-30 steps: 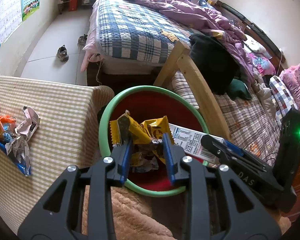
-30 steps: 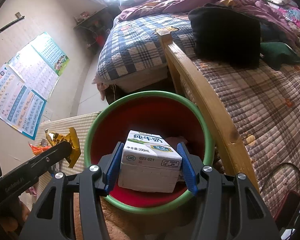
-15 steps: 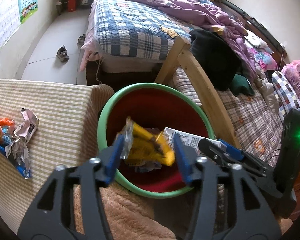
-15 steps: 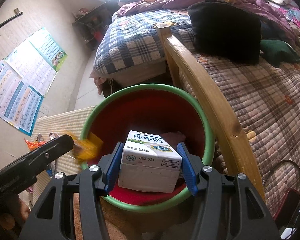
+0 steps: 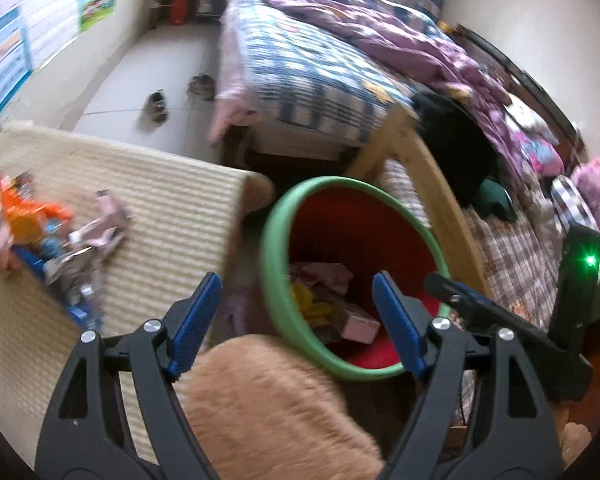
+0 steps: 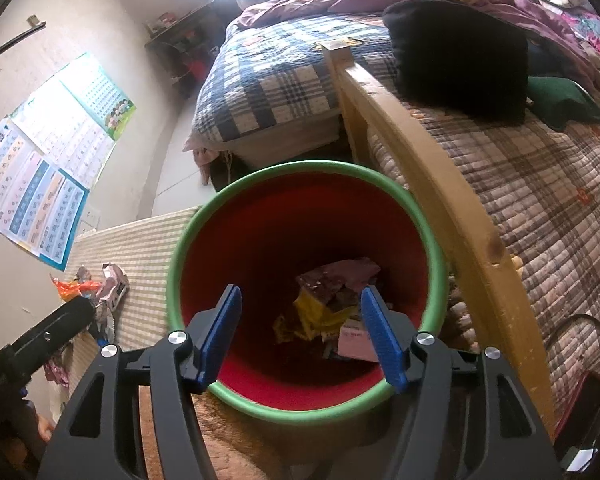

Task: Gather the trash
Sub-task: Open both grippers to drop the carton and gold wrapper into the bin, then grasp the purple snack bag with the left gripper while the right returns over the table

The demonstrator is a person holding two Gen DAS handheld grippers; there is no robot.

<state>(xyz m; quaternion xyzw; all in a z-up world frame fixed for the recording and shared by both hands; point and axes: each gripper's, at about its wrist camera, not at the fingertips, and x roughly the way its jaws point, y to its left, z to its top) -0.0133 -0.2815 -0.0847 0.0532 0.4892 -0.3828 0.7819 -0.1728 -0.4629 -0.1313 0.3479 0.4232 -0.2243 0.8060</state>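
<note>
Both tongs hang spread and empty at the bin [image 6: 172,276], their loads now lying in its red bottom. Nearest the lens, the right tongs [image 6: 300,336] sit directly over the mouth, jaws just widened with nothing between them; below them a yellow wrapper [image 6: 312,312] rests among torn foil, and a pale carton [image 6: 354,340] lies beside it. Dropping from straight above the opening is likely why the pieces landed well inside rather than on the green rim. The left tongs [image 5: 296,324] have also just been opening and hold nothing; they straddle the bin's near rim, and that view is smeared by motion. On the striped tabletop [image 5: 172,216] to the left, well apart from the bin, a heap of wrappers [image 5: 56,240] waits, orange and silver among them, so collection looks partly done. The bin stands wedged between tabletop and bed [image 6: 540,184], seemingly within easy reach of both hands. Beyond, a checked quilt [image 6: 276,80] covers the bed, and posters [image 6: 40,184] line the wall.
</note>
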